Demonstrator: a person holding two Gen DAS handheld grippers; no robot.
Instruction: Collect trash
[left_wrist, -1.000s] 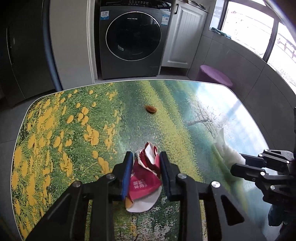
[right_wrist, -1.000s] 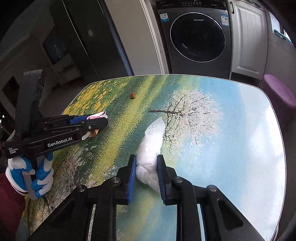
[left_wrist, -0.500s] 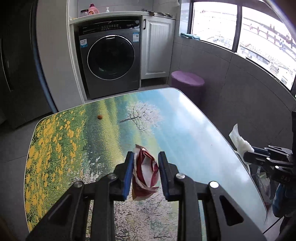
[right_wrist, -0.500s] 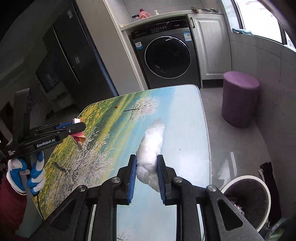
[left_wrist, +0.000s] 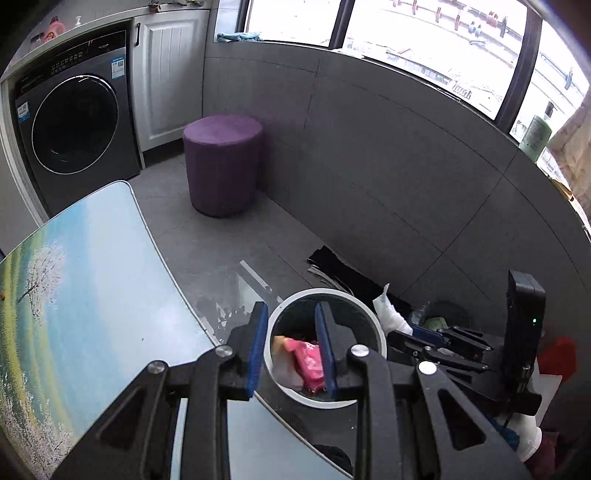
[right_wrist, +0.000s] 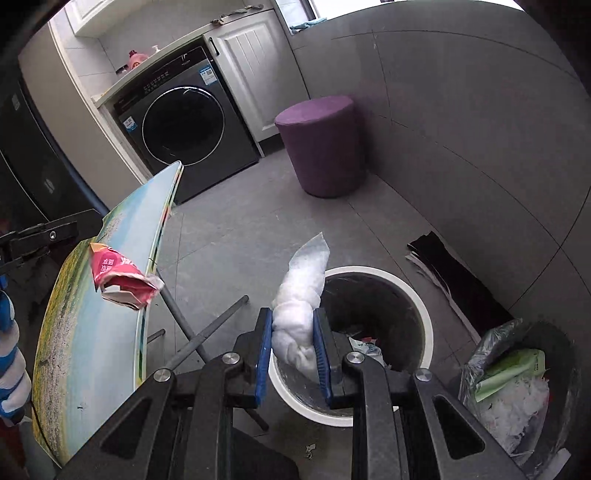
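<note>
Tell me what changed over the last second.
Both grippers swung off the table toward the white bin, carrying their loads. The left gripper holds the red wrapper near the bin; the right gripper holds the white wad at the rim. Both grips unchanged, nothing dropped yet.

Two grippers: the left gripper (left_wrist: 290, 345) and the right gripper (right_wrist: 293, 350). Each holds one piece of trash, so two pieces are held: one red wrapper (right_wrist: 120, 275) and one white tissue wad (right_wrist: 301, 306). Two bins stand on the floor: one white-rimmed bin (right_wrist: 424, 321) and one bag-lined bin (right_wrist: 554, 354) beside it, each with more scraps inside, too jumbled to count. One table (left_wrist: 85, 295) with a printed top. One purple stool (left_wrist: 223, 162). One washer (right_wrist: 184, 129). One white cabinet door (right_wrist: 255, 66). One stack of dark sheets (right_wrist: 454, 266) by the wall. One gloved hand (right_wrist: 11, 365).
</note>
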